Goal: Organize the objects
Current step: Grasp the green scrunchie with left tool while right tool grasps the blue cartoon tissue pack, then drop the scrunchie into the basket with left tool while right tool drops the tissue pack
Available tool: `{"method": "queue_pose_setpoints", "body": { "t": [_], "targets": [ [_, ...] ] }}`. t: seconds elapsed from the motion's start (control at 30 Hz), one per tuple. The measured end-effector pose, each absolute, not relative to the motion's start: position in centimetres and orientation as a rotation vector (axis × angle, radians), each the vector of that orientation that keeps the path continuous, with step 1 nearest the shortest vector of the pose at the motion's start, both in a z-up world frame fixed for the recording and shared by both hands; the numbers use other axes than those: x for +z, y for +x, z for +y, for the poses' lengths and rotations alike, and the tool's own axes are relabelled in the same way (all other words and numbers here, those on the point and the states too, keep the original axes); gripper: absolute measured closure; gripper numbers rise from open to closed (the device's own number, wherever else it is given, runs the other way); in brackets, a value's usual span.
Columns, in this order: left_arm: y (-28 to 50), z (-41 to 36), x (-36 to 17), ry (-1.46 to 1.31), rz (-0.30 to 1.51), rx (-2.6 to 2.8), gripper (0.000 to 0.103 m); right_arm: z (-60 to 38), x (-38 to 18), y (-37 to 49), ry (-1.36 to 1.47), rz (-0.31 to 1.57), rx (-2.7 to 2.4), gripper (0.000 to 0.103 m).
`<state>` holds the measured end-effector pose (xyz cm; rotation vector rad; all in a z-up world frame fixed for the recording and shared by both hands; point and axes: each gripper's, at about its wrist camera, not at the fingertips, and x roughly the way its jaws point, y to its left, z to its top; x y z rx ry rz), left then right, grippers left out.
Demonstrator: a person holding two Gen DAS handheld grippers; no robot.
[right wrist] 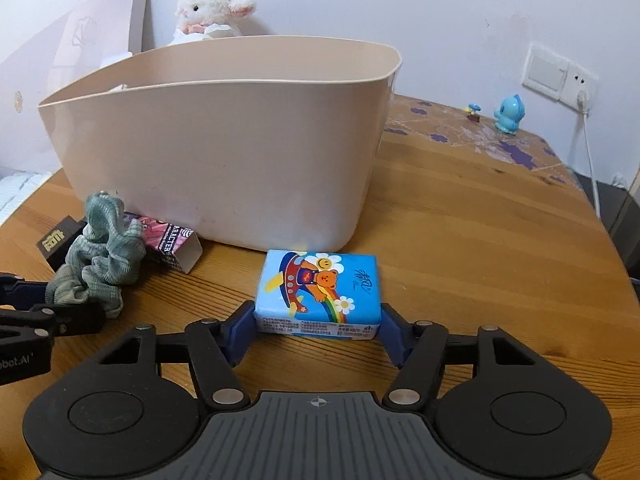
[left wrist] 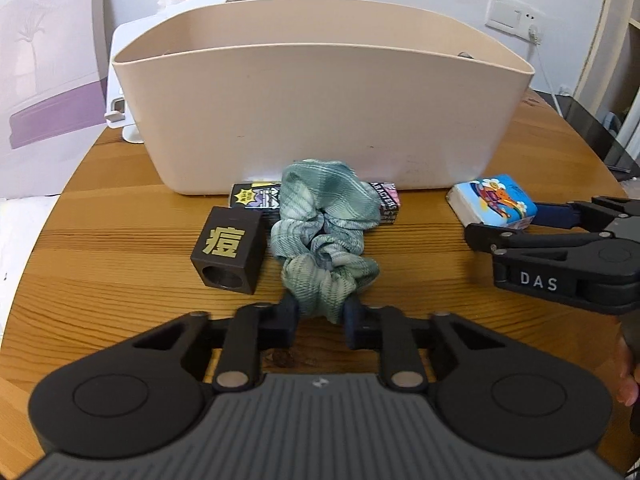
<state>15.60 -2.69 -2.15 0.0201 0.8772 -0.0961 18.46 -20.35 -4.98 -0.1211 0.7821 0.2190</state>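
Note:
A green striped scrunchie (left wrist: 320, 232) lies on the wooden table in front of a tall beige bin (left wrist: 320, 120). My left gripper (left wrist: 320, 312) is shut on the scrunchie's near loop. Left of it stands a dark cube with a gold character (left wrist: 228, 252), and a printed card box (left wrist: 248, 196) lies partly hidden behind the fabric. A blue tissue pack with a bear picture (right wrist: 320, 288) rests by the bin's near right corner. My right gripper (right wrist: 318, 332) is shut on it, its blue pads pressing the pack's two ends.
A plush lamb (right wrist: 212, 8) sits behind the bin. At the table's far right stand a blue figurine (right wrist: 508, 114) and a smaller toy (right wrist: 474, 112), below a wall socket (right wrist: 560, 76) with a white cable. A white holder (left wrist: 120, 112) stands left of the bin.

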Motion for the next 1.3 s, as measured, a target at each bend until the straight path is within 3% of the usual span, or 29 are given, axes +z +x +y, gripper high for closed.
{"method": "queue_pose_setpoints", "body": {
  "t": [0.1, 0.7, 1.3],
  "targets": [
    [15.3, -2.4, -2.2, 0.014, 0.873, -0.106, 0.089, -20.8, -5.0, 18.2, -0.087, 0.786, 0.216, 0.043],
    [11.4, -0.8, 0.0, 0.019, 0.795, -0.183, 0.090, -21.3, -2.1, 13.2, -0.053, 0.743, 0.256, 0.043],
    [7.9, 2.5, 8.0, 0.053, 0.624, -0.180, 0.090, -21.8, 6.4, 10.7, -0.038, 0.533, 0.280, 0.043]
  ]
}}
